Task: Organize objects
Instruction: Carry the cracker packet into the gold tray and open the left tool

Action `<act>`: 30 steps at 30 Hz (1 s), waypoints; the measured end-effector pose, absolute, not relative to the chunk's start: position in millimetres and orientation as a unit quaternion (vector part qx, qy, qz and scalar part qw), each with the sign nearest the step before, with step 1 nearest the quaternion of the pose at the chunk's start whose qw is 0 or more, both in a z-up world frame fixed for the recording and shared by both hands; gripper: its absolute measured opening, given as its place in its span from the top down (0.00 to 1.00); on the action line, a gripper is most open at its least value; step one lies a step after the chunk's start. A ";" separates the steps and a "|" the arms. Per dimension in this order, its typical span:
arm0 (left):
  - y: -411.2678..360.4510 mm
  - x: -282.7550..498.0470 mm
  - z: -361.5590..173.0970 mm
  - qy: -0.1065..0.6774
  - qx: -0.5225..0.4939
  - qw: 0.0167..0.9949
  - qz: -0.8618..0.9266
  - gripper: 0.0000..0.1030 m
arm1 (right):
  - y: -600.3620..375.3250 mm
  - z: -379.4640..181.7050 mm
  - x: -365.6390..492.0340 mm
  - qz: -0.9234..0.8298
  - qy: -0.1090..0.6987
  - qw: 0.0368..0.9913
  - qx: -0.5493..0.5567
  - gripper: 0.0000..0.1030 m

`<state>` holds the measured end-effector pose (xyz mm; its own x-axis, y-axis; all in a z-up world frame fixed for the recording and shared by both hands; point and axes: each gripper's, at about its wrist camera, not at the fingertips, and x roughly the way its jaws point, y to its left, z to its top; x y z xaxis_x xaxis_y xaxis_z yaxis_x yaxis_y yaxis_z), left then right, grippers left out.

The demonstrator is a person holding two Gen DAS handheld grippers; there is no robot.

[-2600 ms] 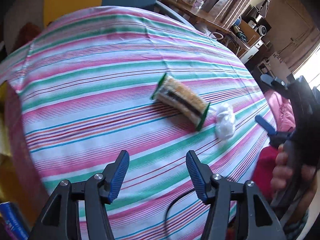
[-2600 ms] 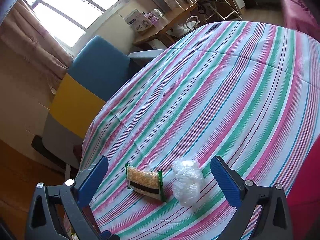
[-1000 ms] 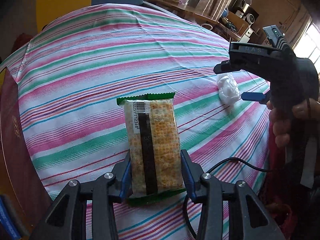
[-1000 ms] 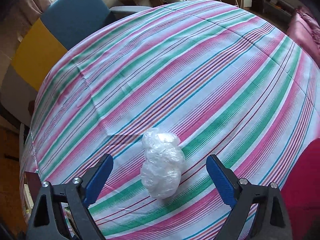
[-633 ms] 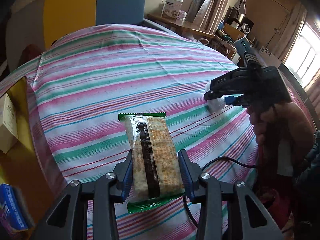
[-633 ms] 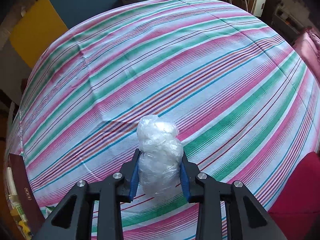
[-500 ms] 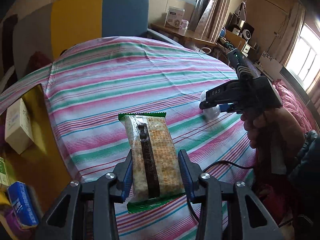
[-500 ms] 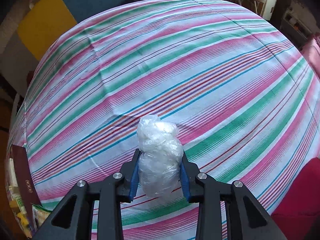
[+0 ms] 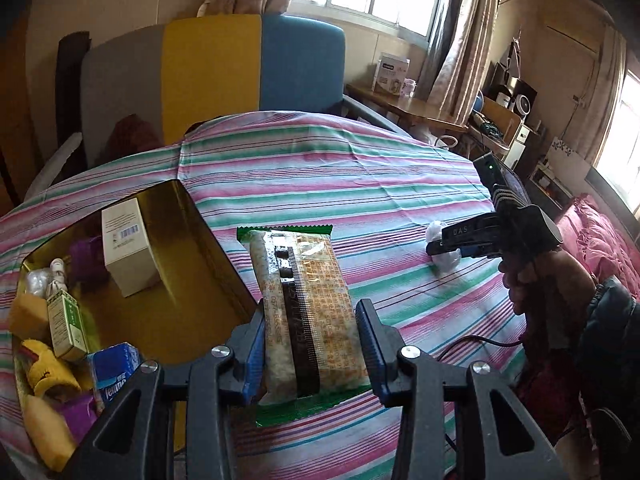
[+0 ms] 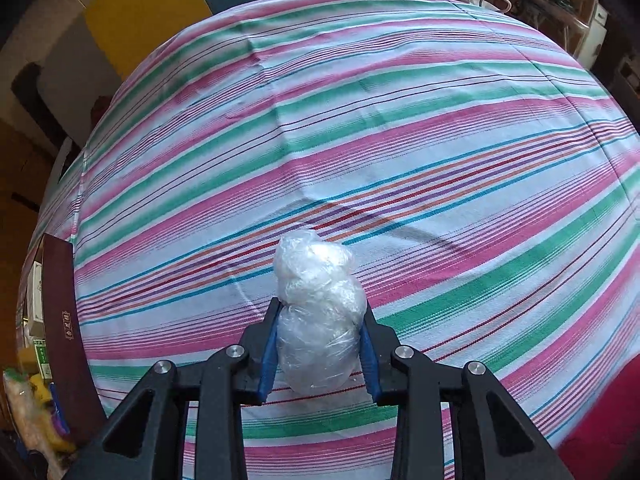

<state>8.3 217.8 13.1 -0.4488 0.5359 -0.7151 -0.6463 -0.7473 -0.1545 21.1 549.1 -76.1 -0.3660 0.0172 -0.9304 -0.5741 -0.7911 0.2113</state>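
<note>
My left gripper (image 9: 310,350) is shut on a green-edged cracker packet (image 9: 306,312) and holds it in the air over the striped tablecloth (image 9: 320,176). To its left stands an open gold-lined box (image 9: 204,236). In the right wrist view my right gripper (image 10: 319,354) is shut on a crumpled clear plastic ball (image 10: 316,304), low over the cloth. The left wrist view also shows that plastic ball (image 9: 442,256) under the right gripper (image 9: 440,246), with a hand (image 9: 532,276) on its handle.
Inside the box lie a white carton (image 9: 128,246), a green-labelled small box (image 9: 66,326), a blue tissue pack (image 9: 114,372) and yellow items (image 9: 50,368). The box's dark outer wall (image 10: 66,332) shows at the left. A yellow and blue chair (image 9: 256,76) stands behind the table.
The left gripper has risen and swung left with the packet, which brings the open box into view. The right gripper's jaws have closed from wide apart onto the plastic ball.
</note>
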 end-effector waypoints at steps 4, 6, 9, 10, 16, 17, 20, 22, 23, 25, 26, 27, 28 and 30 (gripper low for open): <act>204.7 3.2 12.1 0.060 -0.398 0.338 0.851 0.59 | 549.8 -77.6 16.6 0.783 0.259 0.190 -0.533 0.66; 200.6 1.9 11.6 0.057 -0.399 0.335 0.852 0.59 | 548.9 -77.6 15.2 0.783 0.257 0.191 -0.534 0.66; 195.2 0.3 10.9 0.051 -0.402 0.332 0.852 0.59 | 548.4 -79.1 10.9 0.782 0.255 0.192 -0.535 0.66; 193.3 0.1 10.3 0.049 -0.402 0.332 0.852 0.59 | 548.6 -79.1 11.2 0.782 0.255 0.192 -0.535 0.66; 160.2 -16.3 4.5 -0.007 -0.429 0.324 0.843 0.59 | 548.9 -75.4 19.5 0.782 0.249 0.194 -0.537 0.66; 149.2 -22.9 2.8 -0.031 -0.440 0.320 0.838 0.59 | 548.5 -75.4 19.9 0.782 0.248 0.194 -0.537 0.66; 110.6 -42.5 -0.4 -0.081 -0.453 0.285 0.841 0.59 | 548.2 -74.6 21.4 0.783 0.246 0.195 -0.537 0.66; 89.7 -52.6 -3.3 -0.105 -0.458 0.264 0.842 0.59 | 547.9 -74.8 20.8 0.783 0.244 0.195 -0.538 0.66; 78.1 -58.9 -5.1 -0.120 -0.462 0.252 0.842 0.59 | 547.5 -76.0 18.9 0.783 0.243 0.195 -0.539 0.66; 66.2 -67.6 -8.1 -0.137 -0.469 0.241 0.839 0.59 | 546.8 -75.4 18.5 0.783 0.243 0.195 -0.538 0.66; 63.4 -71.4 -9.9 -0.148 -0.474 0.241 0.834 0.59 | 545.9 -78.5 11.8 0.783 0.242 0.195 -0.539 0.66; 62.9 -74.3 -11.7 -0.159 -0.479 0.244 0.828 0.59 | 545.7 -78.3 11.7 0.783 0.241 0.195 -0.539 0.66; 63.7 -77.2 -13.3 -0.167 -0.483 0.247 0.823 0.59 | 545.3 -78.4 12.0 0.783 0.241 0.195 -0.539 0.66; 71.4 -81.8 -18.7 -0.174 -0.495 0.251 0.814 0.59 | 545.6 -78.1 12.0 0.784 0.241 0.194 -0.539 0.66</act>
